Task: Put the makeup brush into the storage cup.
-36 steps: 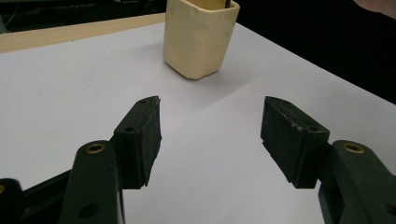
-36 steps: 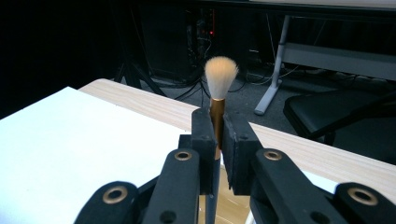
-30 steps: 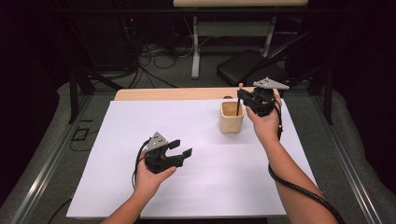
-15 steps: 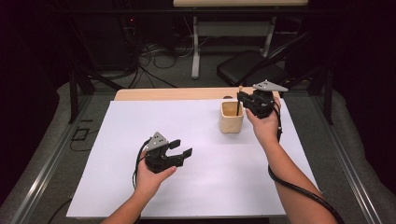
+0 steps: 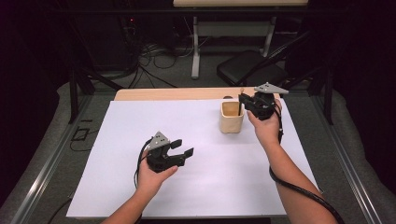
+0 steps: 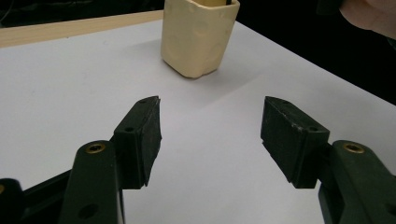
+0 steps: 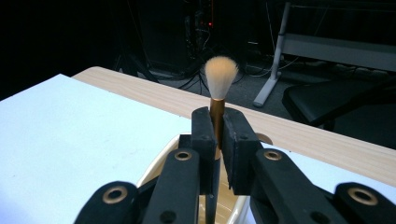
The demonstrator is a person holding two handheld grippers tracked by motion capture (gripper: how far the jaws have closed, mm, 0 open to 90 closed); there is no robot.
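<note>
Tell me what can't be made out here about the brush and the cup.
- Brush lower handle: right gripper view, hidden by the right gripper and the cup.
- Cup's inside: left gripper view, cut off by the top edge.
- Brush in the high view: too small to make out.

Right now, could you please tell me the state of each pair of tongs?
Left tongs: open, holding nothing, above the white sheet.
Right tongs: closed on the brush, over the cup.
</note>
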